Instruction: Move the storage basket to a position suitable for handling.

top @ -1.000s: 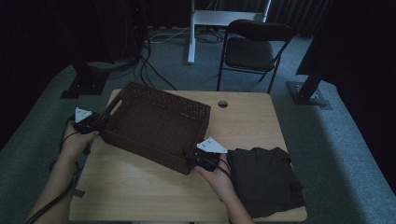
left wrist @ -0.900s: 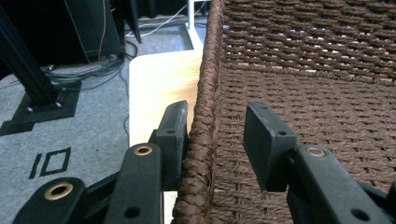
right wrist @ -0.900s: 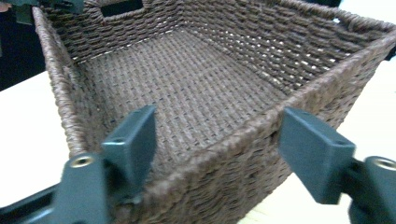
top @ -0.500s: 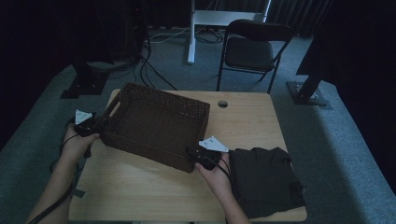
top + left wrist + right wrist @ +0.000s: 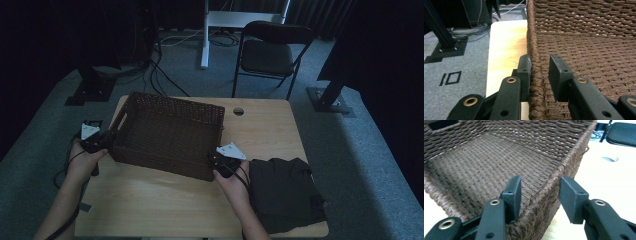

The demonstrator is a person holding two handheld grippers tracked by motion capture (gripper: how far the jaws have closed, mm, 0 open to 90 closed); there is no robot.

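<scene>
A brown wicker basket (image 5: 165, 165) stands empty on the wooden table (image 5: 150, 210). My left gripper (image 5: 107, 137) is at its left end. In the left gripper view the left gripper (image 5: 540, 58) straddles the basket's rim (image 5: 532, 37), with the outer pad against the weave and a small gap at the inner pad. My right gripper (image 5: 216, 160) is at the near right corner. In the right gripper view the right gripper (image 5: 540, 180) straddles the basket's wall (image 5: 574, 150), its outer pad standing off. Both pairs of jaws have just been closing, with the rim between them.
A dark folded cloth (image 5: 285, 192) lies on the table's near right corner, beside my right hand. A cable hole (image 5: 238, 111) sits behind the basket. Beyond the table stand a folding chair (image 5: 272, 50) and dark stands with cables on grey carpet.
My left hand has slid a little toward the near side along the basket's left end. The basket and the right hand have stayed where they were.
</scene>
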